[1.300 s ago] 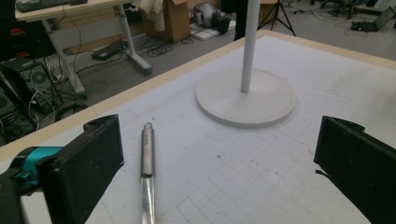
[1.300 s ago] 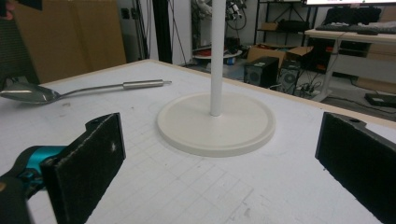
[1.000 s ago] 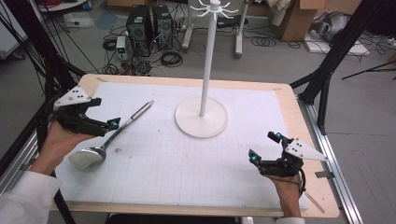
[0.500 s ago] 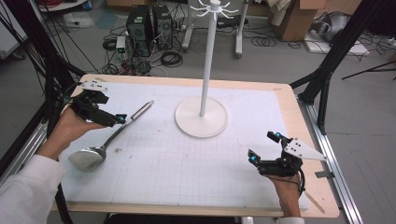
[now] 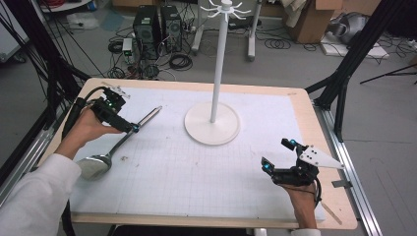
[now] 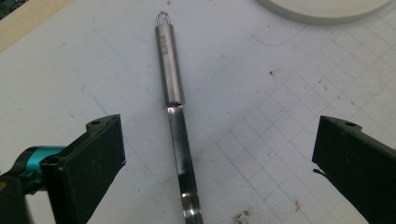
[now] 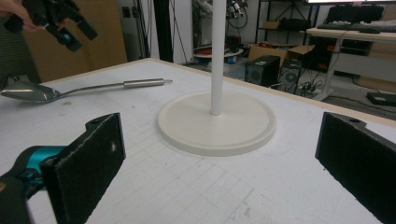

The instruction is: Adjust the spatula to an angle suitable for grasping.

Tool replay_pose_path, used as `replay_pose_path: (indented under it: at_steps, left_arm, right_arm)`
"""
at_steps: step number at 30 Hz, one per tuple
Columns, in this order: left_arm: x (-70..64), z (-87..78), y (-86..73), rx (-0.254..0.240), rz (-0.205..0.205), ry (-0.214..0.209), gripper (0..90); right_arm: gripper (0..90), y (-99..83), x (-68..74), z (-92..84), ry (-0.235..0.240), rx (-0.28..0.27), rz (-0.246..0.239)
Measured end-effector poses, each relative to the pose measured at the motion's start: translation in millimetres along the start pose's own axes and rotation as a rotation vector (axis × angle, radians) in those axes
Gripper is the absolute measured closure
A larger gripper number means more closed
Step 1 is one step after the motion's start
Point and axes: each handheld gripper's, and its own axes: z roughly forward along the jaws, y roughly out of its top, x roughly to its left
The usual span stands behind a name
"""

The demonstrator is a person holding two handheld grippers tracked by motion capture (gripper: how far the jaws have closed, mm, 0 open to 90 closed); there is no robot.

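At the near right corner of the table (image 5: 300, 105), your right gripper (image 5: 279, 156) sits low over the mat, jaws spread wide, nothing between them. In the right gripper view it faces the round base of the white stand (image 7: 216, 122), with bare grid mat in the gap.

Mid-table, the stand (image 5: 213, 123) is upright, pole vertical, hook crown at the top. Base flat on the mat, well apart from both grippers.

At the left side, the ladle (image 5: 118, 145) lies flat on the mat: bowl toward your near-left, tubular handle pointing away toward the far side, tipped toward the stand. In the left gripper view the handle's (image 6: 170, 70) hanging loop is at the far end, and the flat neck runs down between your jaws.

Your left gripper (image 5: 129, 127) is over the ladle's shaft, around the join of neck and handle. Jaws wide open, one each side of the shaft, clear of the metal on both sides. Can't tell from these views how high the pads sit above the mat. Your left hand (image 5: 86, 129) grips the body, cable looping off behind it.
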Motion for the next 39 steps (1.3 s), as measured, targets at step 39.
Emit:
replay_pose_path:
  at_steps: [39]
  left_arm:
    - [23.9, 70.6, 0.1, 0.356, -0.081, -0.052, 12.5]
  right_arm:
    - [0.5, -0.8, 2.4, -2.1, 0.006, 0.01, -0.004]
